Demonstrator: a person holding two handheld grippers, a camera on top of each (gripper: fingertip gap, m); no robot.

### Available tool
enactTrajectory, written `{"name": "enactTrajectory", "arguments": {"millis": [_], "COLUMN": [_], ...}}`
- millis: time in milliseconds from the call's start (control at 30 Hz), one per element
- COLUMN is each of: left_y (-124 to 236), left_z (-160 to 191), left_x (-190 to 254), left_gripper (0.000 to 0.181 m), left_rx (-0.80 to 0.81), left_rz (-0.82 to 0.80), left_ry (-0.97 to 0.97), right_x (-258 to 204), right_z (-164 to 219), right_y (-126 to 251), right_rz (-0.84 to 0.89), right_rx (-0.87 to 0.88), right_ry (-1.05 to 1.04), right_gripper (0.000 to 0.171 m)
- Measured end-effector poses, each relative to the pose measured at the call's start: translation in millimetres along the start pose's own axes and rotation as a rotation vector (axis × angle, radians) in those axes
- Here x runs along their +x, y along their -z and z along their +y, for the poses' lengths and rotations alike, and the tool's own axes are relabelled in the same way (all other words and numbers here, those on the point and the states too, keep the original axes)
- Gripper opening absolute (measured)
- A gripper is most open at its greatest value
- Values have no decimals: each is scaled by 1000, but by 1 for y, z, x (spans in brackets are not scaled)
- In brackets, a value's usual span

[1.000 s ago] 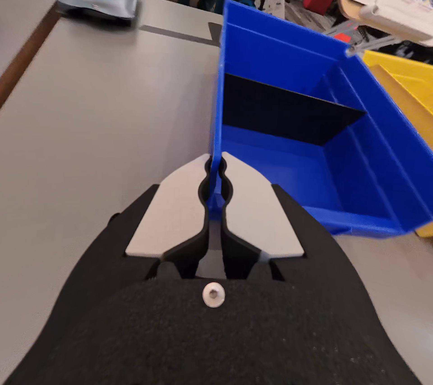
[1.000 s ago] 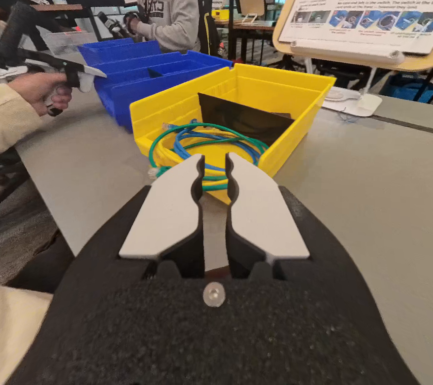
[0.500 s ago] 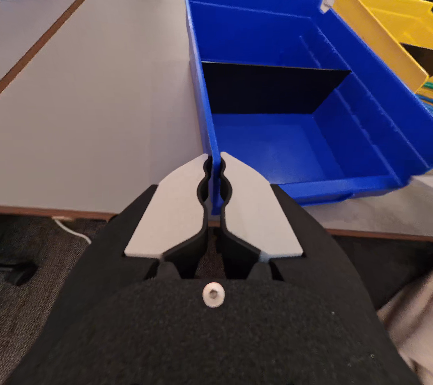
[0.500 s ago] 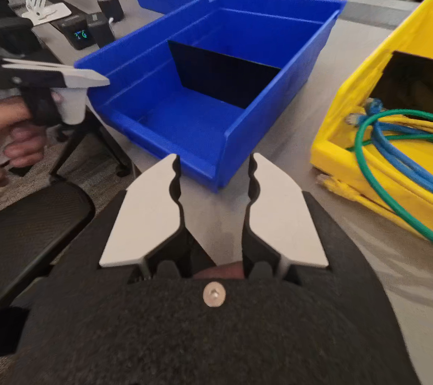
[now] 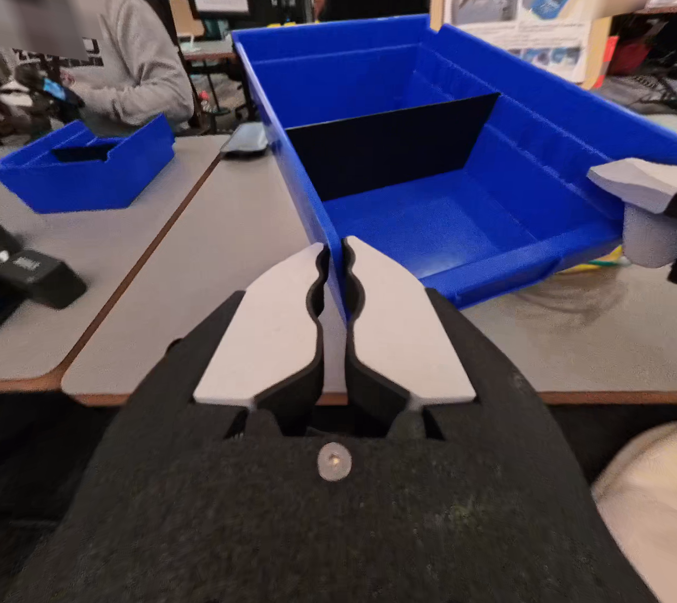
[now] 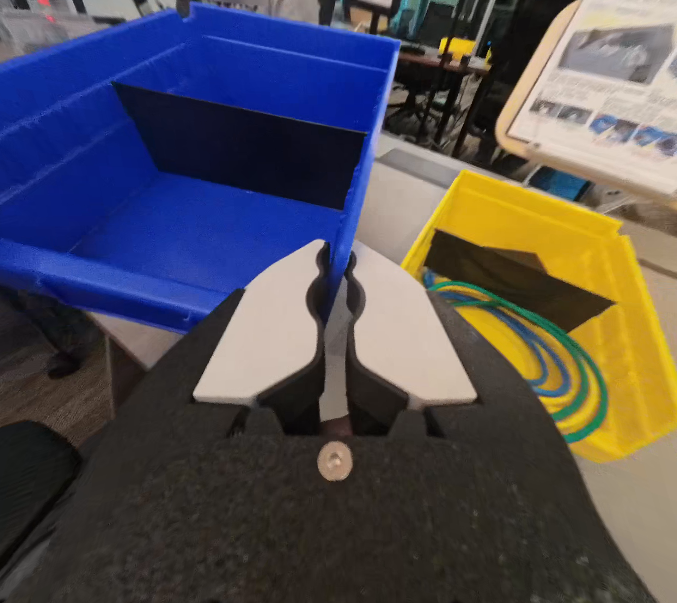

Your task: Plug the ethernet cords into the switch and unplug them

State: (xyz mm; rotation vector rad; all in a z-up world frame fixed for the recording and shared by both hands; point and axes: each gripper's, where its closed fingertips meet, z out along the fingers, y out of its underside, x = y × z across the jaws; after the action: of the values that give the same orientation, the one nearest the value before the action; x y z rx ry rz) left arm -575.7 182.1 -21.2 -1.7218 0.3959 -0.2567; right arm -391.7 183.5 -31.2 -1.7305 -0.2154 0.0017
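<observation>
Change: half a second ago the right hand-held gripper (image 6: pixel 335 255) stood spread short of the blue bin (image 6: pixel 176 219); now it is pressed onto the bin's right wall.
Left hand-held gripper (image 5: pixel 335 248): still pinching the bin's left wall, near corner.
Bin: tilted, near edge seems raised off the table (image 5: pixel 219 255), so likely a two-handed lift.
Meaning: set-up work, I judge; no plugging begun, and no switch in view.
Cords (image 6: pixel 549 347): green, blue and yellow loops coiled in the yellow bin (image 6: pixel 622 292), right of the blue bin, untouched.
Materials: blue bin is rigid moulded plastic, thin walls, rectangular, with a flat black divider (image 6: pixel 241 145) across the middle; near compartment empty.
Fingers (image 5: pixel 271 328): smooth grey outer faces, black wavy inner edges.
Table: matte grey top, brown edge.
Far: a person in a grey top (image 5: pixel 124 65), a second blue bin (image 5: pixel 84 175).
</observation>
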Motion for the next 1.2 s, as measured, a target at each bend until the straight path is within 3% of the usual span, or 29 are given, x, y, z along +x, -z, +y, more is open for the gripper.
{"name": "enactTrajectory", "arguments": {"millis": [167, 333, 500, 633, 700, 767, 833, 900, 1200], "left_y": [-44, -115, -170, -195, -205, -208, -206, -203, -197], "left_z": [-74, -115, -97, -40, -6, 19, 37, 52, 60], "left_x": [87, 245, 416, 508, 529, 539, 546, 547, 547], "left_gripper": [5, 5, 5, 4, 4, 5, 6, 8, 13], "left_rx": [68, 45, 11, -65, -132, -154, -175, -211, -288], "left_rz": [111, 285, 412, 430, 431, 434, 446, 463, 568], "left_ry": [-87, -165, -173, -205, -196, -175, -188, -177, -82], "right_x": [100, 266, 424, 491, 501, 513, 523, 525, 527], "right_z": [-52, -52, 18, 115, 160, 171, 180, 196, 209], "right_y": [45, 92, 145, 179, 185, 183, 180, 176, 165], "right_rz": [155, 394, 541, 534, 484, 483, 500, 502, 561], "right_rx": [124, 80, -97, -267, -365, -294, -250, -317, -334], "right_ry": [-30, -70, -82, -140, -70, -75, -213, -265, -295], "right_gripper": [7, 5, 6, 7, 10, 8, 6, 4, 9]}}
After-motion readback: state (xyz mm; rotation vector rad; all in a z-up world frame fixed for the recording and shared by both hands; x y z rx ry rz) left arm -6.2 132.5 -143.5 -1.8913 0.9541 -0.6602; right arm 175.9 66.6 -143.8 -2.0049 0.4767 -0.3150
